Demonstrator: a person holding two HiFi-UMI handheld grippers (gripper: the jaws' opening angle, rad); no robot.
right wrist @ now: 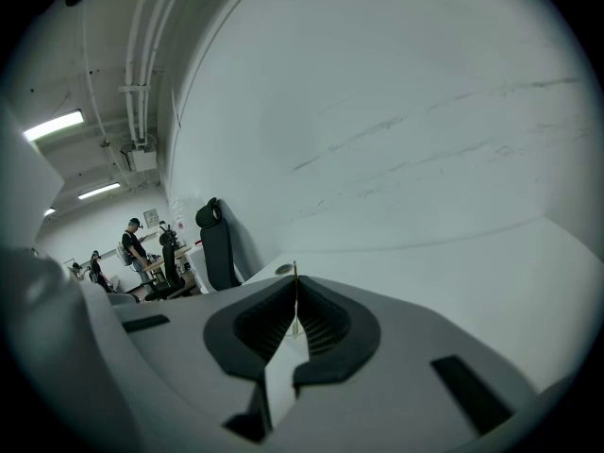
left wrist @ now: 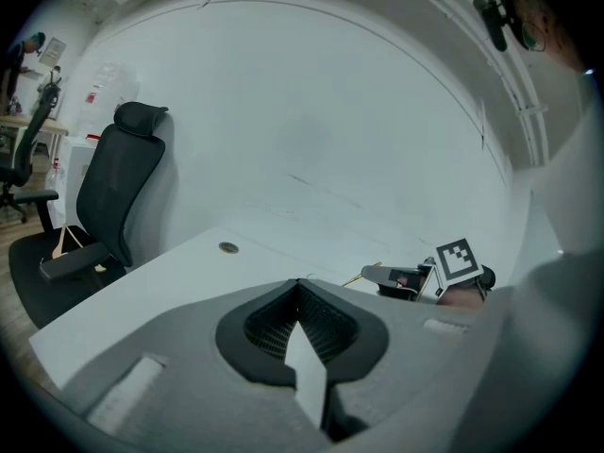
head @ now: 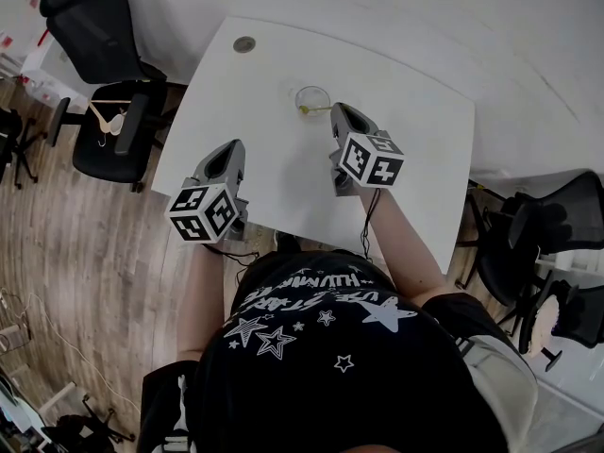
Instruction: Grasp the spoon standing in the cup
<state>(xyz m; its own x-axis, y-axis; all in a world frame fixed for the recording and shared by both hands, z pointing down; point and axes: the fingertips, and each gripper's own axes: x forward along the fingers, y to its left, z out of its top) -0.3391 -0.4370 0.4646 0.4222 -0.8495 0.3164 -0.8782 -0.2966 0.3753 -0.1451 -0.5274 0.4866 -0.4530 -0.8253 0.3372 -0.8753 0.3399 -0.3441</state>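
One steady vertical lift suits now: right gripper (head: 337, 111) jaws clamp the spoon (right wrist: 294, 300) in the cup (head: 301, 92), left gripper (left wrist: 300, 283) clenched empty.

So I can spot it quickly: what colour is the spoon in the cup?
Yellow-gold. The spoon shows best in the head view.

Your head camera looks steeply down over the white rectangular table (head: 283, 177). Each gripper camera sits low, close behind its own jaws, facing across the table; both catch the black office chair (left wrist: 118, 192) off its far left corner.
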